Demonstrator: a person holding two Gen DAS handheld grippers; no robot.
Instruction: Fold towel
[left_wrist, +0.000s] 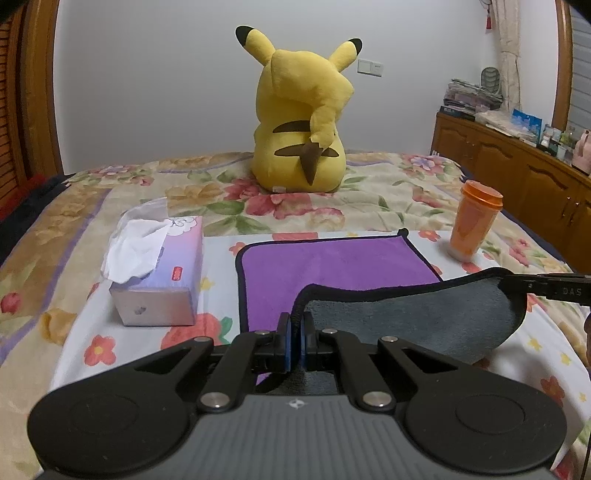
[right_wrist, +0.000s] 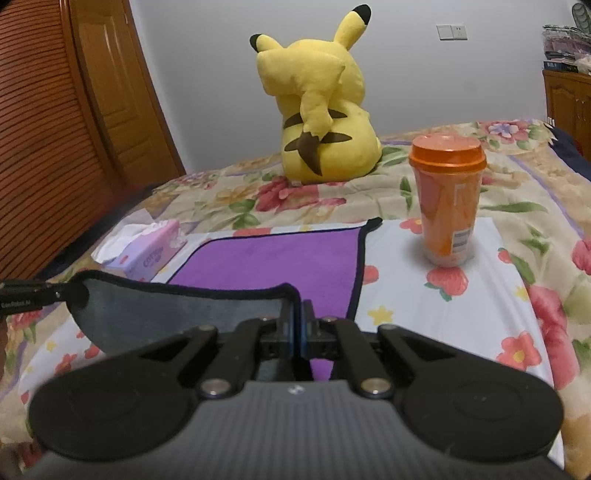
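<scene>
1. Towel (left_wrist: 332, 266) lies on the flowered bedspread (left_wrist: 388, 192), purple face up over its far part, with a black-edged rim all round.
2. Its near edge is lifted and turned over, so I see the grey underside (left_wrist: 424, 314) hanging between my two tongs.
3. My left gripper (left_wrist: 295, 321) has its fingers pressed together on the near left corner of that raised edge; only a sliver of cloth shows between the blue pads.
4. My right gripper (right_wrist: 297, 314) is likewise closed tight on the near right corner, the black hem running up into its fingers.
5. From the left wrist view, the right tool's fingertips come in from the right edge, clamped on the cloth; from the right wrist view, the left tool does the same from the left edge.
6. A tissue box (left_wrist: 159, 273) sits just left of the towel, apart from it, with a white tissue (left_wrist: 136, 243) pulled up out of its top opening.
7. An orange lidded cup (right_wrist: 447, 199) stands upright to the right of the towel's far right corner, not touching it. Its lid is on; I cannot tell what is inside.
8. A yellow plush toy (left_wrist: 303, 118) sits farther back on the bed, its back to me.
9. A wooden cabinet (left_wrist: 517, 162) runs along the far right wall, its top piled with papers and small items.
</scene>
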